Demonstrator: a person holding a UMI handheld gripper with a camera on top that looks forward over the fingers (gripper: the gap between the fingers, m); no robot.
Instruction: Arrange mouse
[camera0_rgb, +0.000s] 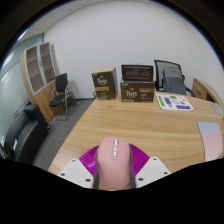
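Though half hidden, pink mouse (114, 163) seemingly clamped in tongs (114, 168), above table (150, 130).

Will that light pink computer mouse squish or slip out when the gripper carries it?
Probably no squishing: the light pink computer mouse looks like hard, smooth plastic holding its rounded shape between the magenta finger pads. Its glossy curved shell might slip, though the gripper presses both sides. It looks small, so likely light.
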